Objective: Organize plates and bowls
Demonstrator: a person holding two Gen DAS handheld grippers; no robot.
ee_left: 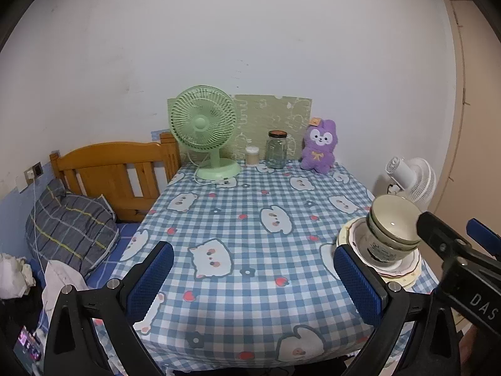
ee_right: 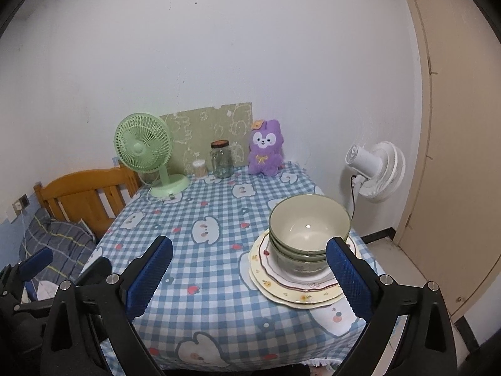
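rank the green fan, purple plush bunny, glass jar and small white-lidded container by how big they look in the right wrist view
1. green fan
2. purple plush bunny
3. glass jar
4. small white-lidded container
All stand at the table's far edge, so nearness barely skews this.

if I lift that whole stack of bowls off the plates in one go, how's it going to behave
The stack of bowls looks glazed ceramic, so probably heavy, slick and breakable. Nested several high on the plates, it may wobble or tip if tilted. Its wide rim likely needs a nearly full opening of the right hand-held gripper.

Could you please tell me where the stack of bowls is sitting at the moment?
The stack of bowls sits on the stacked plates at the table's right edge, in front of the white fan.
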